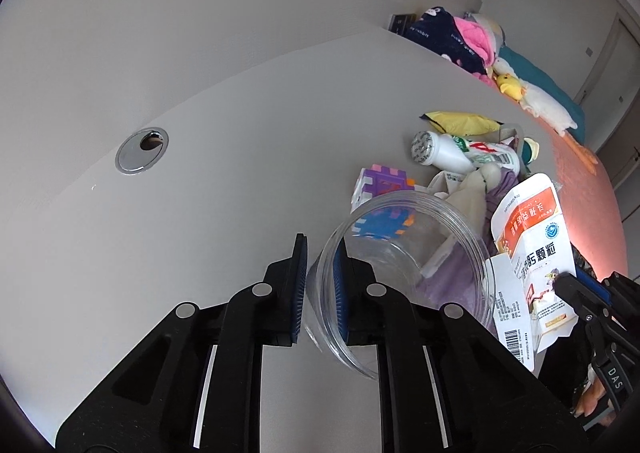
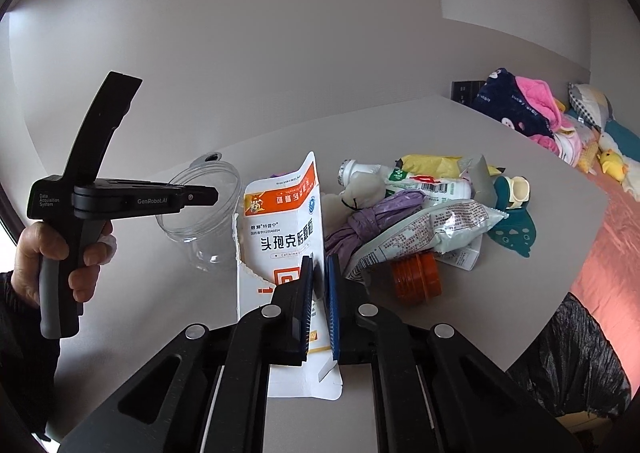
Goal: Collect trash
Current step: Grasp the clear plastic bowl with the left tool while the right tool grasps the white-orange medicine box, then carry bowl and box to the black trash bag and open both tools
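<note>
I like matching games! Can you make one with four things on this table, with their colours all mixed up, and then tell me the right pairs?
Things:
1. jar
2. medicine box
3. ribbed cap
4. knotted plastic bag

Colours:
A. purple
B. see-through
C. orange
D. white with an orange band

Pairs: 1-B, 2-D, 3-C, 4-A.

The left hand-held gripper pinches the jar's wall, and the right hand-held gripper pinches the medicine box.
</note>
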Demonstrator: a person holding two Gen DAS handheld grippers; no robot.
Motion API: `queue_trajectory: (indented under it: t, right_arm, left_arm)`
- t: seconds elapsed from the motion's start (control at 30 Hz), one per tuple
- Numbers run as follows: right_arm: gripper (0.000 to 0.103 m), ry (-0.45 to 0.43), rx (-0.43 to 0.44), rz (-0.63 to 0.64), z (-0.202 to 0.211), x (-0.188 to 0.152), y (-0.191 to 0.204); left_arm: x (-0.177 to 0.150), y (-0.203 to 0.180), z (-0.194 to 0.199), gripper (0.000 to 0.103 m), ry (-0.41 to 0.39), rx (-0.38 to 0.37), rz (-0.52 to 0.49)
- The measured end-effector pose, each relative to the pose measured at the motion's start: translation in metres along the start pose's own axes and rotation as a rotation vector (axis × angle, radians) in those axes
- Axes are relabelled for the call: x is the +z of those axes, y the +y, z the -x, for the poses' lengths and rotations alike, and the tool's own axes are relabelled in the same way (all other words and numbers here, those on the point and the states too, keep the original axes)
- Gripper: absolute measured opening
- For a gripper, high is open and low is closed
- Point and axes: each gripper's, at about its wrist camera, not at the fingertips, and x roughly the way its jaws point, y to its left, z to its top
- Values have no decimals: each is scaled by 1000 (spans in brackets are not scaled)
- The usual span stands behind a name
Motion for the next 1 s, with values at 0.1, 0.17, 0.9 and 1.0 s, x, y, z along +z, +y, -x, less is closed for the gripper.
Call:
queue_trajectory:
  t: [0.1,0.17,0.9,1.0]
  right_arm:
    - [8,-30,-23,-33,14,-2,-7]
    - [8,-48,-38,-57,25,-4,-12]
    - [9,-148,-245,-246,126,-50,-96]
    - [9,-158,-278,-278,139,-58,-109]
  left_arm:
    - [0,-10,11,12,-16,-6,-16]
    - [0,-17,17,12,-24,-12,-29]
    - [-11,-161,24,12,-8,-194,-231]
    - [-14,-183,23,12,0,-225,-260]
